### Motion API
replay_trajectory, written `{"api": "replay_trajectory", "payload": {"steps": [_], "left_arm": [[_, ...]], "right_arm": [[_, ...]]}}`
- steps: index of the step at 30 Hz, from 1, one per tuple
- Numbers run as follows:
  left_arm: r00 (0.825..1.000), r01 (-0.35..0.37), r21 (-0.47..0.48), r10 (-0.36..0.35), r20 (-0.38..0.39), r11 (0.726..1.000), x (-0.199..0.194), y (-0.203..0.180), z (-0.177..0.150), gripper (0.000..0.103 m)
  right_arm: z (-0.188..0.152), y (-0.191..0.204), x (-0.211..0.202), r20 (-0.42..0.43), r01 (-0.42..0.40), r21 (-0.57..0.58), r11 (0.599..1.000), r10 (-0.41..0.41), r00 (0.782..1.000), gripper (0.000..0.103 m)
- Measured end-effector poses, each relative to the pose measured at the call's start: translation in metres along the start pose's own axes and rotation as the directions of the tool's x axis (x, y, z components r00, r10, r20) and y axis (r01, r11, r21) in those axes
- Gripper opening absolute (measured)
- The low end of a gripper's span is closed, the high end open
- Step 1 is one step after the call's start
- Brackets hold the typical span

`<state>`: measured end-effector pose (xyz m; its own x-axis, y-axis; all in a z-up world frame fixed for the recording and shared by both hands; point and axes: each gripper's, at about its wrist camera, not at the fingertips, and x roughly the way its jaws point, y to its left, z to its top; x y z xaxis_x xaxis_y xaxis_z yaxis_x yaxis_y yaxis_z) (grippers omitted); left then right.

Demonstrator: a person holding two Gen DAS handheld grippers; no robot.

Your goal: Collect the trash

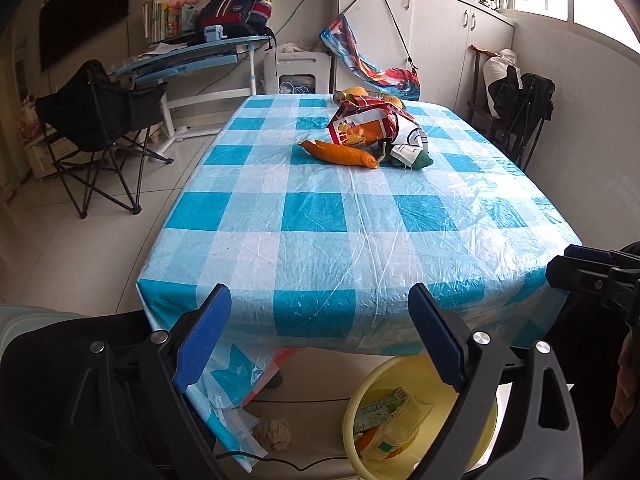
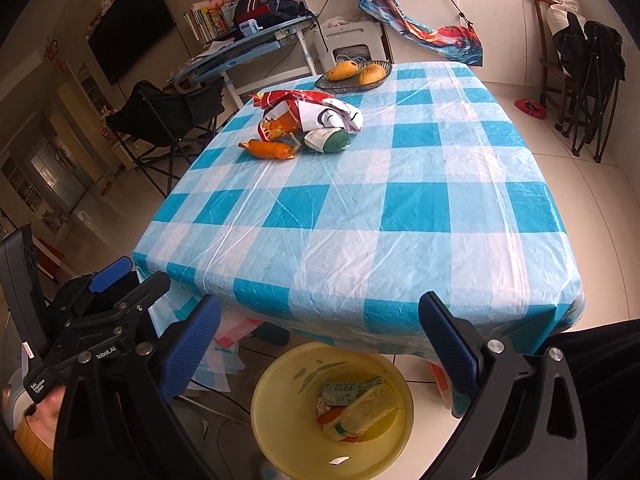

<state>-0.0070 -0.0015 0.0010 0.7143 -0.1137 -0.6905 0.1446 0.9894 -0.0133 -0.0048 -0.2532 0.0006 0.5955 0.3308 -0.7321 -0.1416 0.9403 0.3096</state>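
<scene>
Both my grippers, left (image 1: 320,340) and right (image 2: 320,344), hang spread and empty over the yellow bin (image 2: 276,392); remaining wrappers (image 2: 308,116) lie far across the table (image 2: 400,240), slightly leftward.

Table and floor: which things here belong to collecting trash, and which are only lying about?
For the job:
- yellow bin, trash already inside
- crumpled wrappers
- orange packet
- green packet

Lying about:
- fruit bowl
- backpack
- folding chair
- books

The round yellow plastic bin (image 1: 360,412) was partly hidden behind a hand-held gripper finger; print on its wrappers (image 2: 352,404) was too small to read.
</scene>
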Motion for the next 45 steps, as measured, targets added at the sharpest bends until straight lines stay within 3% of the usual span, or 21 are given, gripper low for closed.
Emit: {"api": "replay_trajectory", "payload": {"steps": [45], "left_arm": [[1.0, -0.016, -0.005, 0.016, -0.014, 1.0, 0.0027, 0.0042, -0.0023, 0.094]], "right_arm": [[-0.0038, 0.0096, 0.0034, -0.011, 0.035, -0.049, 0.998, -0.036, 0.999, 0.095]]}}
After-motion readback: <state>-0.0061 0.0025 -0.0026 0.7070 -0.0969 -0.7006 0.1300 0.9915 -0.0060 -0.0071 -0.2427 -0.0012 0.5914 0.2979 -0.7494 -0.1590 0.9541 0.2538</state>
